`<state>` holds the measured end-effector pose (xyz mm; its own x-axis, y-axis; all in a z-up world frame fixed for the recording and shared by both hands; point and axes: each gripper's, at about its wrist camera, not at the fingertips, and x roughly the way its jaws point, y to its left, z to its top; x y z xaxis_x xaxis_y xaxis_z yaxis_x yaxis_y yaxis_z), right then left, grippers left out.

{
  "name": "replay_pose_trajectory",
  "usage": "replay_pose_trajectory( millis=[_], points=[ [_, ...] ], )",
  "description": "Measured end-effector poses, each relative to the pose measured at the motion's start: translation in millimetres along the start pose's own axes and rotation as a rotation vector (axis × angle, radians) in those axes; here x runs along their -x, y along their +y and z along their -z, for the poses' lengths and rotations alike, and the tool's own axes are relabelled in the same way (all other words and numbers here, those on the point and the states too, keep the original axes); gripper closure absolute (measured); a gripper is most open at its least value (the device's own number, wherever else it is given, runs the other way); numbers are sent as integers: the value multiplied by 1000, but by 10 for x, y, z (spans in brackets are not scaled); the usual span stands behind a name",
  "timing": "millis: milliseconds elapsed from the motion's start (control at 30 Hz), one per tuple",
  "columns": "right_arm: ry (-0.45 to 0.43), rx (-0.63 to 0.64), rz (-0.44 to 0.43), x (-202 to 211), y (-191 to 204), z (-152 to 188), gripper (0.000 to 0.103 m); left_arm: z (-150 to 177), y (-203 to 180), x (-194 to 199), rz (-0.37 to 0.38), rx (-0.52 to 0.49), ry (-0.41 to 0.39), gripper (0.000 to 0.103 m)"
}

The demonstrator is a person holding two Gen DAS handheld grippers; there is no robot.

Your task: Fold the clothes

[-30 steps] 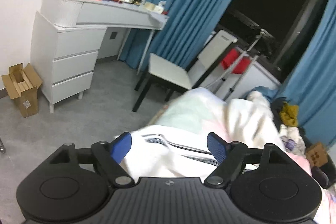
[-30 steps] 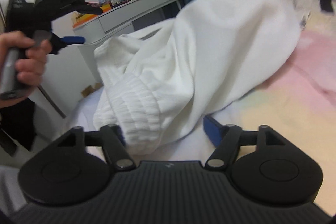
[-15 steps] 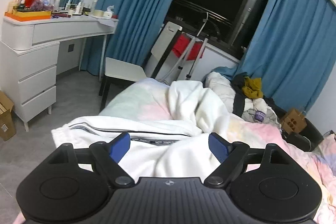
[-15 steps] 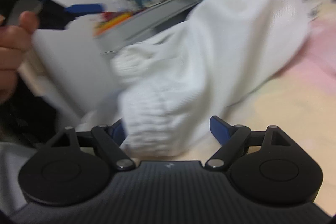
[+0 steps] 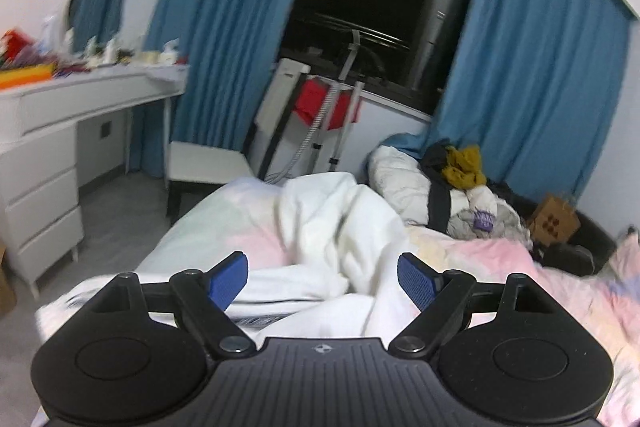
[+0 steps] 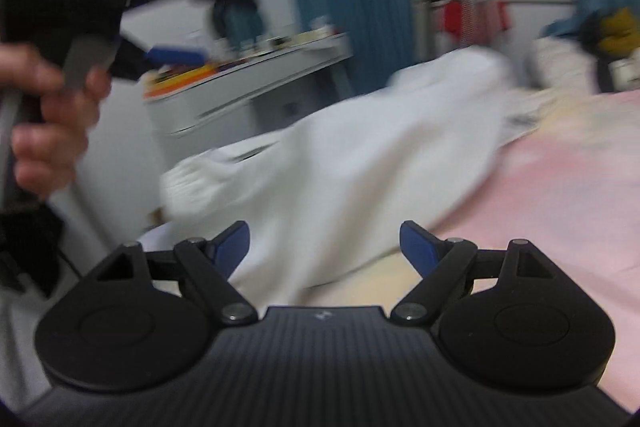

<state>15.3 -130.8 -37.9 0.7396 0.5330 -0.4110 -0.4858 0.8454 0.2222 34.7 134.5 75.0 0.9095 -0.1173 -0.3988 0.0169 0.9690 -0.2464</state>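
A: How far along is the folding?

B: Barely started, I'd judge. The white garment [image 5: 340, 227] lies in a loose, rumpled heap on the bed [image 5: 520, 267] — no flat layer, no clean crease anywhere I can see.

A: Are the tools holding it?

B: No. The left tool [image 5: 322, 281] has its blue pads spread wide, with cloth showing below and beyond them but nothing pinched. The right tool [image 6: 324, 247] is the same — jaws apart, hovering over the near edge of the garment [image 6: 340, 167], released.

A: So what's left?

B: By my reckoning nearly everything: spread it flat, square up the edges, then make the folds.

A: Which way does it lie?

B: In the right wrist view its long axis runs from the ribbed cuff or hem [image 6: 188, 179] near the bed's edge, up and away toward the pile of other clothes [image 6: 612, 39] by the curtain. That view is blurred, so I can't tell which end is which.

A: Anything else nearby?

B: The person's hand [image 6: 48, 123] gripping the left tool's handle, up off the bed at the left.
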Motion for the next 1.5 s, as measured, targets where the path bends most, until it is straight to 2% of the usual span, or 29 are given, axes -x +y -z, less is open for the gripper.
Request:
replay_pose_trajectory(
  millis=[167, 333, 433, 533, 667, 833, 933, 967, 1000, 1033, 1100, 1167, 1333, 1500],
  points=[
    [-28, -16, 187, 490, -504, -247, 19, 152, -605, -617, 46, -120, 27, 19],
    [-89, -139, 320, 761, -1040, -166, 19, 351, -1253, -1284, 45, -263, 19, 19],
    [-101, -269, 361, 747, -1347, -30, 19, 433, -1557, -1743, 37, -342, 26, 19],
    [-56, -365, 374, 637, -1632, 89, 19, 485, -1810, -2267, 20, -417, 48, 20],
    [-15, -430, 387, 504, -1898, 231, 19, 490, -2065, -3047, -94, -497, 74, 21],
    [43, -485, 370, 265, -2165, 362, 19, 573, -2293, -4039, -290, -595, 147, 26],
    [68, -496, 369, 188, -2291, 412, 19, 585, -2277, -4446, -391, -619, 172, 41],
    [73, -500, 368, 170, -2309, 424, 19, 569, -2235, -4506, -409, -611, 180, 51],
    [75, -502, 368, 169, -2317, 423, 19, 552, -2191, -4559, -425, -601, 188, 63],
    [78, -503, 368, 166, -2323, 423, 19, 535, -2146, -4612, -442, -591, 196, 69],
    [83, -503, 371, 149, -2325, 427, 19, 501, -2094, -4587, -436, -588, 199, 92],
    [87, -504, 370, 137, -2327, 424, 19, 433, -2103, -4447, -415, -584, 185, 95],
    [63, -486, 363, 209, -2257, 378, 19, 174, -2189, -3628, -297, -543, 136, 97],
    [21, -480, 367, 354, -2200, 338, 19, -22, -2455, -2542, -67, -559, 54, 97]
  ],
)
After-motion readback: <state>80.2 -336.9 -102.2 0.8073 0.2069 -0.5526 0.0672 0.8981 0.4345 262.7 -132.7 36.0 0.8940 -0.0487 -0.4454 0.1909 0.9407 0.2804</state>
